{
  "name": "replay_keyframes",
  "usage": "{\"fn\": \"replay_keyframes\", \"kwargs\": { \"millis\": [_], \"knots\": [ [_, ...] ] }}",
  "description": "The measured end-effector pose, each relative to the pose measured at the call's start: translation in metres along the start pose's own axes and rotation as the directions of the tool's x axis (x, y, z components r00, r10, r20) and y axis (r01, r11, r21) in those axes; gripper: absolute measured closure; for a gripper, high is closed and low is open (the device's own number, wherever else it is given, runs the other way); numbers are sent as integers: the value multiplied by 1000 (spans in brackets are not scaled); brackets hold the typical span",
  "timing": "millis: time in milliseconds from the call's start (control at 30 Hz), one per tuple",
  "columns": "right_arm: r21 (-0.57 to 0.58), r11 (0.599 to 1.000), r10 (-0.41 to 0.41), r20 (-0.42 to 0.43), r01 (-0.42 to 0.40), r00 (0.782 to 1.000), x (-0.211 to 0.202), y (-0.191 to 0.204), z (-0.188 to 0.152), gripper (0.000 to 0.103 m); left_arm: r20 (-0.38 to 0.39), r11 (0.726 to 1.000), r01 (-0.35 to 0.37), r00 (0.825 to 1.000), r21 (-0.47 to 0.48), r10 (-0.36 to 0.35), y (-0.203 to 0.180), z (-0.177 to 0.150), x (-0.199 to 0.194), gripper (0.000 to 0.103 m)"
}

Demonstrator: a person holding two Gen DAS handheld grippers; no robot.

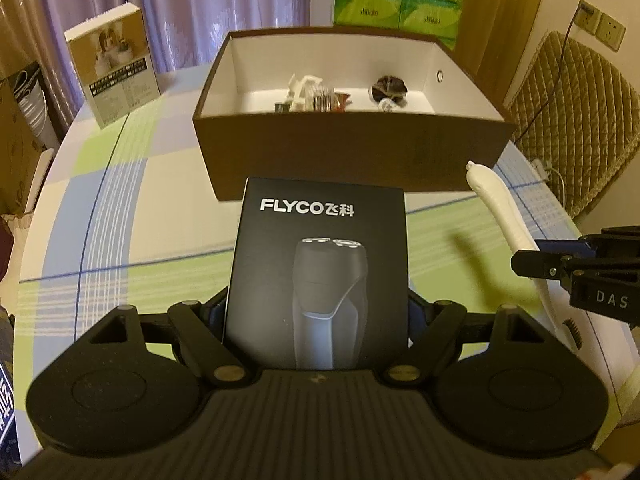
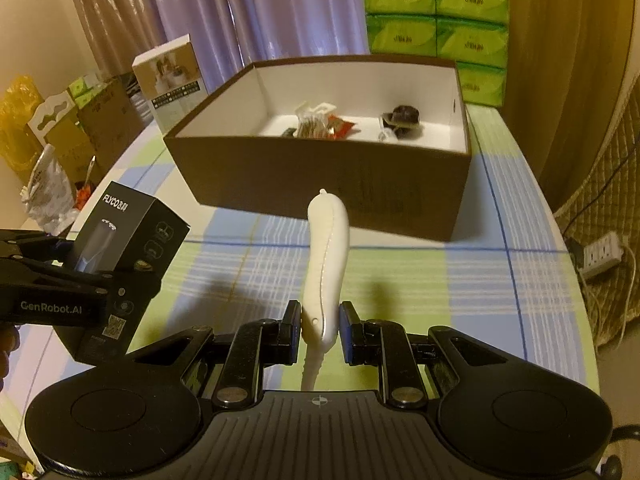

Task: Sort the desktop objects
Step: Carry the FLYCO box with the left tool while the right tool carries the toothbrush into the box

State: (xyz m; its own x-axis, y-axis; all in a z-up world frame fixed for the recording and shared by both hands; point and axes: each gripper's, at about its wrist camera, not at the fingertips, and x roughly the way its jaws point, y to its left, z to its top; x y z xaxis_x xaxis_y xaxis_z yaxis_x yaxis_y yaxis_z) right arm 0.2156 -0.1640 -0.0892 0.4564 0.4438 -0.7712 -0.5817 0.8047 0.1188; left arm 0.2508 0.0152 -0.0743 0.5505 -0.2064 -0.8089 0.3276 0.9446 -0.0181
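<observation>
Brown storage box (image 1: 352,160) w/ a few small bits in already.
L gripper (image 1: 318,312) squeezes FLYCO shaver box (image 1: 320,272), R gripper (image 2: 320,330) pinches white trimmer (image 2: 326,256); both up in front of it, not in yet.

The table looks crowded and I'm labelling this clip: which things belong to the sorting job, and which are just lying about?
Part of the job:
- black shaver box, held by the left gripper
- white curved tool, held by the right gripper
- open brown box, small items already inside

Just lying about:
- green tissue packs
- upright white carton
- power strip
</observation>
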Motion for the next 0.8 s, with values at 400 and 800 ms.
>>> {"fn": "replay_keyframes", "kwargs": {
  "millis": [400,800],
  "knots": [
    [-23,1000,5,35,-4,999,1,1,26,86,54,1000,-1,999,5,1,6,28,-2,26],
    [-21,1000,15,44,-14,999,12,-3,47,86,61,1000,22,998,20,-23,9,49,12,27]
  ]
}}
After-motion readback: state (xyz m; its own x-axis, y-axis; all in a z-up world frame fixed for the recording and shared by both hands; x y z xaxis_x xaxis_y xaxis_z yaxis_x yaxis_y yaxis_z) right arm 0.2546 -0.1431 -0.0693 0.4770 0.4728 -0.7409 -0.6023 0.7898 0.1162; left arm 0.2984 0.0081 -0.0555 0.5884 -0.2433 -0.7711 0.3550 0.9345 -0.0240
